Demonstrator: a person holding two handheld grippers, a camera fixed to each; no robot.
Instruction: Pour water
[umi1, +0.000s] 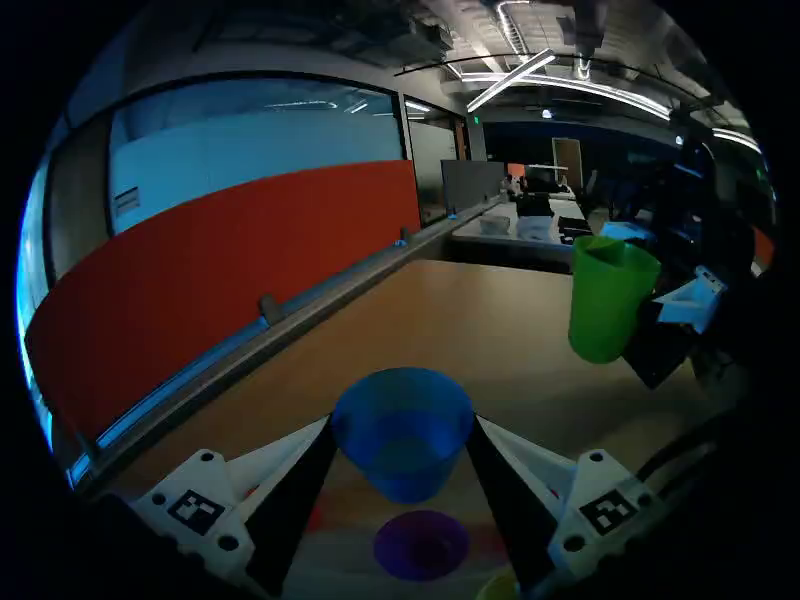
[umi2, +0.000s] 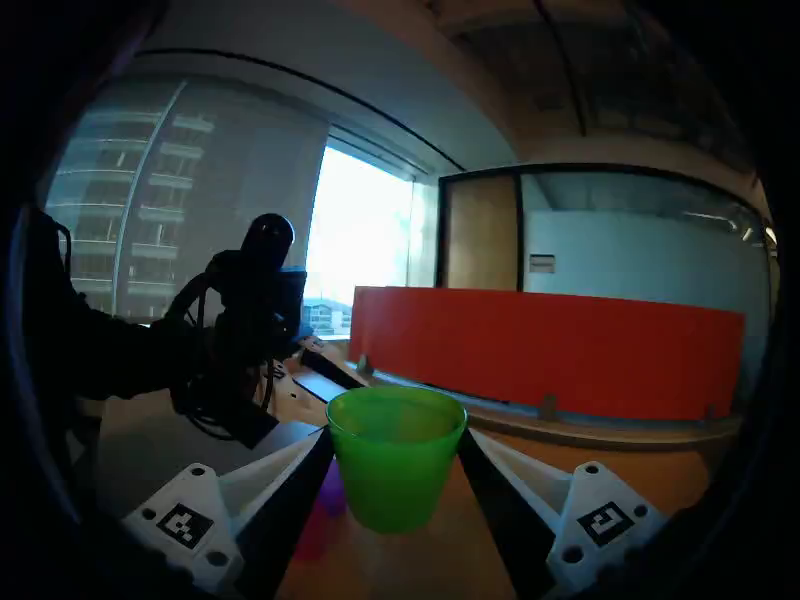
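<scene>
Blue cup (umi1: 402, 440) clamped upright in left gripper (umi1: 403, 425), near, over table (umi1: 480, 320). Green cup (umi1: 608, 297) clamped in right gripper (umi2: 396, 450), raised far right, well apart. Water level unreadable. Judgement: close the gap, lip over centre, tilt slowly.

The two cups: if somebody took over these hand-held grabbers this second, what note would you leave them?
Left gripper: jaws shut on the blue cup, held above the wooden table.
Right gripper: jaws shut on the green cup, lifted and roughly upright.
A purple cup sits on the table below the blue one.
Done: both cups picked up. Left: the pour itself; whether either cup holds water, I cannot tell.
</scene>
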